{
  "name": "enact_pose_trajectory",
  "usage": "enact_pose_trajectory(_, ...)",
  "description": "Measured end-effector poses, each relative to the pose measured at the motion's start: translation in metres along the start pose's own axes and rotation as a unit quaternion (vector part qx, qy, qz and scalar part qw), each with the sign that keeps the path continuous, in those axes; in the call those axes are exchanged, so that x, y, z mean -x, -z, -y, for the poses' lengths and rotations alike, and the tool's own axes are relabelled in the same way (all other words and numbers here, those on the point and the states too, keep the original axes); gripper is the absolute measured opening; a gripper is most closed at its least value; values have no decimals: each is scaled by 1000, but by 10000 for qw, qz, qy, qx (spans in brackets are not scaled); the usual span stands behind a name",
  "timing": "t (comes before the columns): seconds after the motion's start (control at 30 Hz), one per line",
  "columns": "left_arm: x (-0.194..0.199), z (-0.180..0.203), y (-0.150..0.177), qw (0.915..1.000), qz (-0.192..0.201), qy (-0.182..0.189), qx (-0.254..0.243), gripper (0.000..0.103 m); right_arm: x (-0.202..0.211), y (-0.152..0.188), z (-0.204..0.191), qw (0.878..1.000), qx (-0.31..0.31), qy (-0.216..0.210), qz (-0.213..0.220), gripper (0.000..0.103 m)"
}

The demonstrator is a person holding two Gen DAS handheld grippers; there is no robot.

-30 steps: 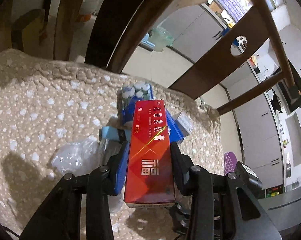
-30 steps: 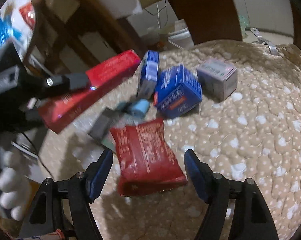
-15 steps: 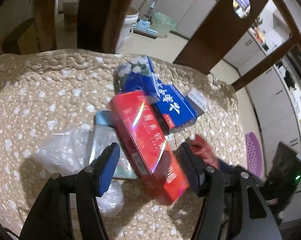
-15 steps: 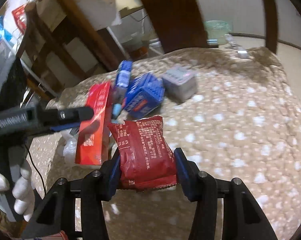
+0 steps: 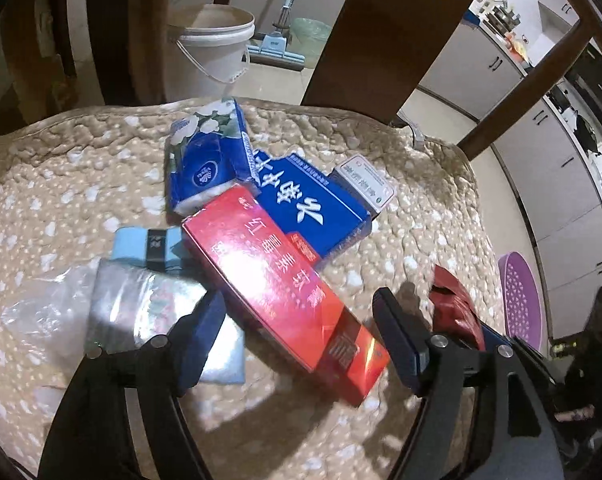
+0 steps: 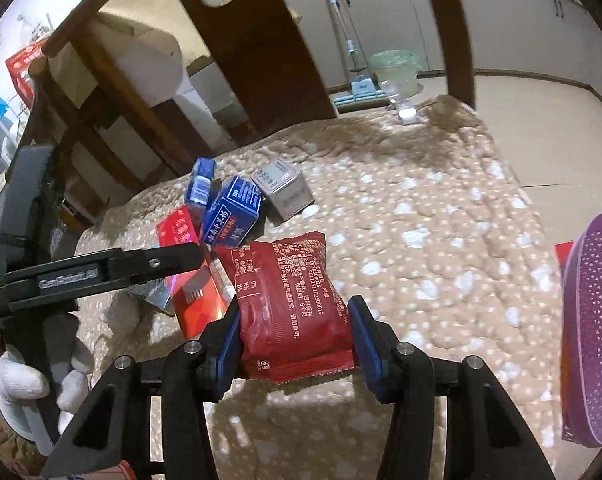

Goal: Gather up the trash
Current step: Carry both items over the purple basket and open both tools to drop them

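- Kitchen-like room: pale cabinets [image 5: 557,152] along the far wall, light floor, dark wooden chair back [image 5: 385,28] rising behind the surface.
- Beige quilted cushion [image 5: 81,184] with white flecks, carrying all the trash; no plain tabletop on view.
- White bucket [image 5: 209,48] on the floor beyond the cushion, a mop head [image 5: 275,46] and a pale green bin [image 5: 311,32] farther back.
- Purple perforated basket [image 6: 589,328] at the right edge of the right wrist view, just beside the cushion.
- Long red carton [image 5: 285,296] lying slanted on the pile, between the fingers of the left claw [image 5: 297,336]; jaws opening, pads apart from the carton's sides.
- Blue box [image 5: 313,208] with white characters under the carton's far end, touching a blue tissue pack [image 5: 209,156].
- Silvery foil pouch [image 5: 141,308] and clear plastic bag [image 5: 41,312] at the left, partly under the carton.
- Red snack packet [image 6: 293,304] pinched between the pads of the right claw [image 6: 293,332], lifted clear of the cushion.
- Small grey box [image 6: 283,188] behind the blue one.
- Light blue roll [image 5: 145,244] with a dark band, against the carton.
- White-gloved hand [image 6: 17,388] on the left claw's handle.
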State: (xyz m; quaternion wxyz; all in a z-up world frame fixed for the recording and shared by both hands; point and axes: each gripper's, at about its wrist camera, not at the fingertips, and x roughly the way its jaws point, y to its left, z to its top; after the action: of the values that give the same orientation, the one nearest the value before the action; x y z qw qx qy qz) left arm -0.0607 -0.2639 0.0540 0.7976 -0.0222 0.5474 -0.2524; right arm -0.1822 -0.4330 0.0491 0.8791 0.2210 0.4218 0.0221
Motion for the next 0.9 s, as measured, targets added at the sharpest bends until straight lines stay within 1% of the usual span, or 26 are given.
enact_pose_trajectory(0.07, -4, 10, 1, 9992, 1, -350, -194, 44, 3, -2, 3, 10000, -40, 33, 35, 55)
enact_pose_trajectory(0.13, -2, 16, 4, 9990, 24, -330, -299, 33, 7, -3, 5, 9999, -81, 50, 57, 55)
enact_pose_trajectory(0.17, 0, 20, 6, 9988, 15, -311, -380, 25, 9, -4, 7, 9999, -94, 55, 74, 55)
enact_pose_trajectory(0.2, 2, 23, 9, 9983, 7, -328, -484, 21, 12, -5, 10, 9999, -104, 64, 102, 55)
enact_pose_trajectory(0.27, 3, 29, 12, 9974, -58, -334, -635, 20, 17, -6, 13, 9998, -125, 79, 149, 55)
enact_pose_trajectory(0.3, 3, 30, 13, 9971, -86, -367, -662, 23, 19, -6, 15, 9997, -144, 87, 174, 55)
enact_pose_trajectory(0.33, 2, 31, 14, 9972, -79, -380, -640, 28, 21, -7, 17, 9996, -172, 98, 201, 55)
enact_pose_trajectory(0.37, 1, 31, 14, 9976, -102, -360, -577, 49, 23, -7, 19, 9995, -205, 104, 226, 55)
enact_pose_trajectory(0.4, -2, 31, 13, 9983, -125, -325, -459, 73, 25, -7, 21, 9993, -243, 103, 248, 55)
enact_pose_trajectory(0.43, -3, 30, 12, 9991, -95, -274, -294, 79, 27, -7, 23, 9992, -276, 104, 266, 55)
enact_pose_trajectory(0.47, -4, 29, 12, 9995, -42, -240, -184, 80, 28, -7, 24, 9991, -297, 109, 278, 55)
enact_pose_trajectory(0.53, -10, 35, 13, 9994, -62, -290, -187, 80, 30, -7, 27, 9990, -316, 118, 304, 55)
enact_pose_trajectory(0.6, -18, 43, 16, 9982, -91, -472, -347, 80, 33, -6, 28, 9989, -318, 139, 319, 55)
enact_pose_trajectory(0.63, -27, 46, 19, 9972, -170, -594, -420, 80, 34, -5, 29, 9988, -324, 143, 326, 55)
enact_pose_trajectory(0.7, -39, 50, 25, 9959, -267, -726, -465, 80, 37, -5, 31, 9987, -341, 147, 352, 55)
enact_pose_trajectory(0.73, -38, 55, 28, 9947, -126, -837, -585, 80, 39, -4, 32, 9986, -350, 157, 371, 55)
enact_pose_trajectory(0.8, -33, 56, 31, 9945, -51, -869, -585, 55, 43, -4, 35, 9983, -363, 179, 421, 55)
enact_pose_trajectory(0.83, -26, 53, 32, 9960, -10, -741, -495, 50, 45, -4, 37, 9981, -372, 196, 447, 55)
enact_pose_trajectory(0.87, -18, 49, 32, 9978, 12, -549, -384, 41, 46, -4, 38, 9979, -378, 223, 471, 55)
enact_pose_trajectory(0.9, -12, 47, 31, 9982, 39, -490, -338, 38, 48, -3, 39, 9977, -385, 248, 492, 55)
